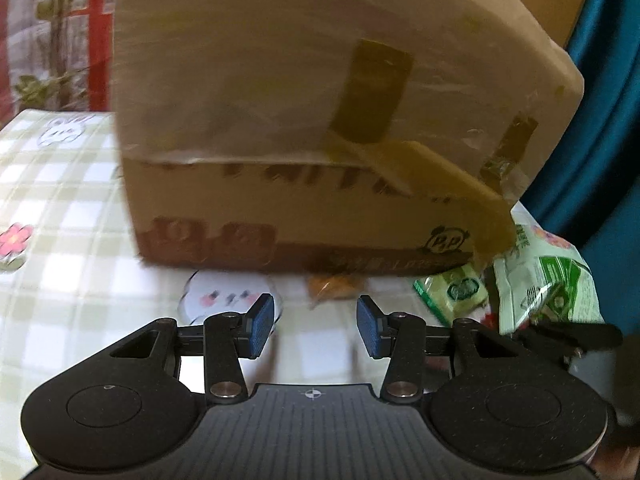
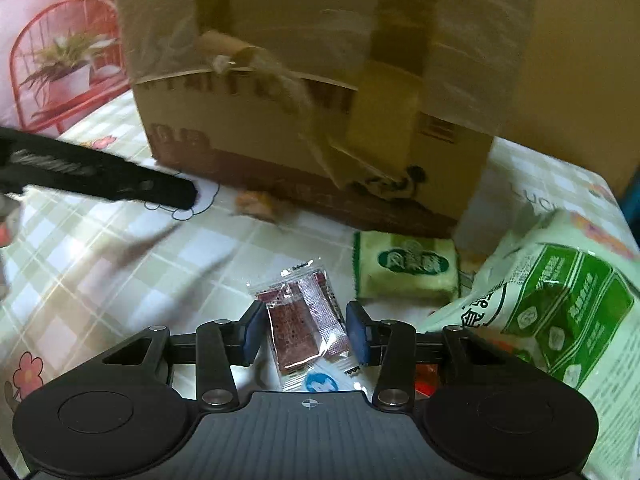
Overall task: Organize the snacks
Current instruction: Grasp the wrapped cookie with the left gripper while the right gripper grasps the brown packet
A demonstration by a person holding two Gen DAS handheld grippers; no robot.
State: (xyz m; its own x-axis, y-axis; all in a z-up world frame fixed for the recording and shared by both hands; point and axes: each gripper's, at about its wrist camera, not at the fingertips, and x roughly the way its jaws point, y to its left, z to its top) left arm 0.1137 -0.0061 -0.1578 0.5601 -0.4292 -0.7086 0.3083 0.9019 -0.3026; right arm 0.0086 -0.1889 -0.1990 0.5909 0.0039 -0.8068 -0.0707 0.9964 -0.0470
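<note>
A taped cardboard box (image 1: 304, 120) stands on the checked tablecloth; it also shows in the right wrist view (image 2: 320, 92). My left gripper (image 1: 316, 326) is open and empty, just in front of the box. A small orange snack (image 1: 336, 285) lies at the box's foot, also seen in the right wrist view (image 2: 256, 202). My right gripper (image 2: 306, 330) is open, its jaws on either side of clear packets of dark red snacks (image 2: 304, 316) lying on the cloth. A small green packet (image 2: 406, 272) and a big green bag (image 2: 560, 316) lie to its right.
The green packets also show at the right of the left wrist view (image 1: 548, 288). The left gripper's finger (image 2: 120, 182) crosses the left of the right wrist view. A red wire chair with a plant (image 2: 64, 60) stands behind the table. A blue object (image 1: 600, 120) is at the right.
</note>
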